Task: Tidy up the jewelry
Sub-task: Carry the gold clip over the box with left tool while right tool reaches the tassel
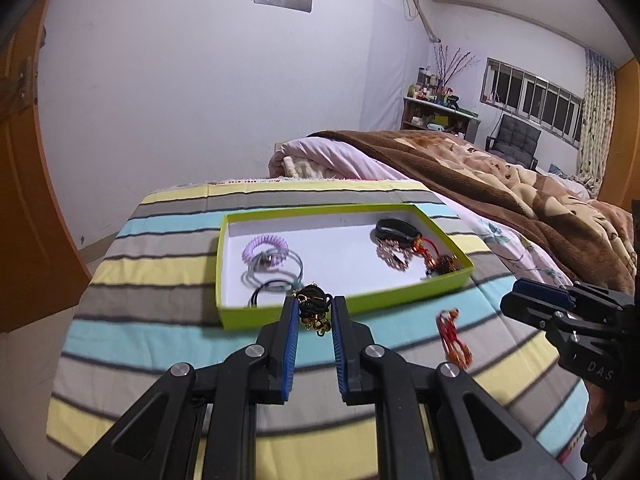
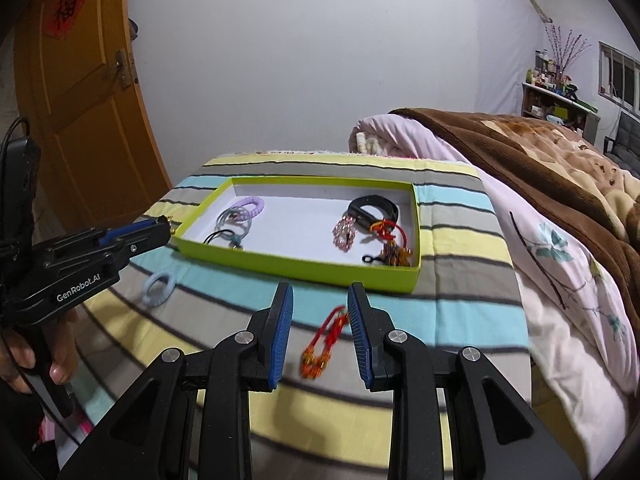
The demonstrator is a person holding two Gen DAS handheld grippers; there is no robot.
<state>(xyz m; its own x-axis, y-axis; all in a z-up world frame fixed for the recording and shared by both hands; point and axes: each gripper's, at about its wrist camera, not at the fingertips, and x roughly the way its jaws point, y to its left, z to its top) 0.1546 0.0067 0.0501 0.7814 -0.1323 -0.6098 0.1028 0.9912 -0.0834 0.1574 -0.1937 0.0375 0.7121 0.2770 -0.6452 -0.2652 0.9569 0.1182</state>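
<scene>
A shallow tray (image 2: 296, 268) lies on the bed cover (image 2: 460, 320), with a rolled quilt (image 2: 400, 132) behind it. In the tray's left end, hair ties (image 2: 236, 216) lie together; in its right end sit a wristband (image 2: 374, 210), a bead bracelet (image 2: 346, 234) and a knotted charm (image 2: 394, 248). Before the tray, on the cover, a cord bracelet (image 2: 326, 338) lies between the right gripper's fingers, and a coil hair tie (image 2: 158, 288) lies well to its left. The left gripper (image 1: 314, 308) holds a cord necklace (image 1: 314, 306) at the tray's near left wall.

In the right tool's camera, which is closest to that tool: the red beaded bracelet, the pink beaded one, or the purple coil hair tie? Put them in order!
1. Red beaded bracelet, on the striped cloth between the right tool's fingers.
2. Pink beaded bracelet, inside the green tray, right half.
3. Purple coil hair tie, tray's far-left corner.
</scene>
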